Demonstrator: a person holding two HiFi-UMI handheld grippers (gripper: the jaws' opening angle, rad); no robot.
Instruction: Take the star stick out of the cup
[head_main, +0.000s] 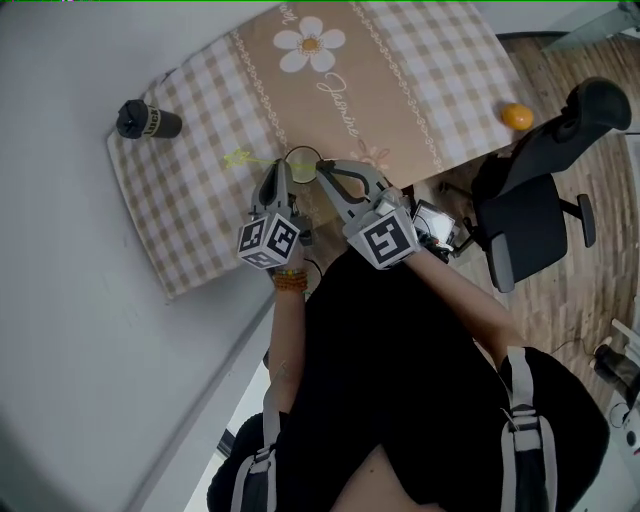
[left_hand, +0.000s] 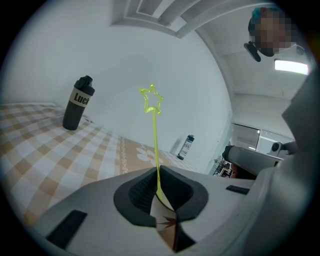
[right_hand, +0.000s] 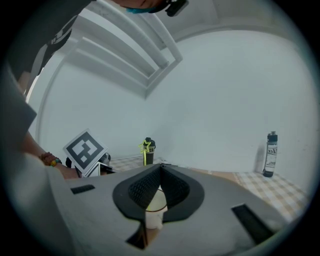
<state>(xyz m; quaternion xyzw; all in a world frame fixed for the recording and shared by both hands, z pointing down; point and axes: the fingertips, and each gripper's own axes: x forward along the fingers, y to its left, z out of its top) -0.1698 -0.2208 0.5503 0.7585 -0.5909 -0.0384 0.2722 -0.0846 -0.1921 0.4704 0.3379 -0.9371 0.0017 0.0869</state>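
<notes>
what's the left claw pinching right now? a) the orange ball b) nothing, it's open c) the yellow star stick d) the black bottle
c: in the left gripper view the left claw is closed on the thin shaft of the star stick, just above the cup.

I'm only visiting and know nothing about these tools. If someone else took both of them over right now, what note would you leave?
Left gripper: shut on the star stick, low on its stem, just above the cup.
Right gripper: shut on the cup, apparently at its rim, holding it on the checked tablecloth.
Done: both grips are set.
Left: the stick's lower end looks to be still in the cup. Probably lift the left gripper to draw it out while the right holds the cup down.
</notes>
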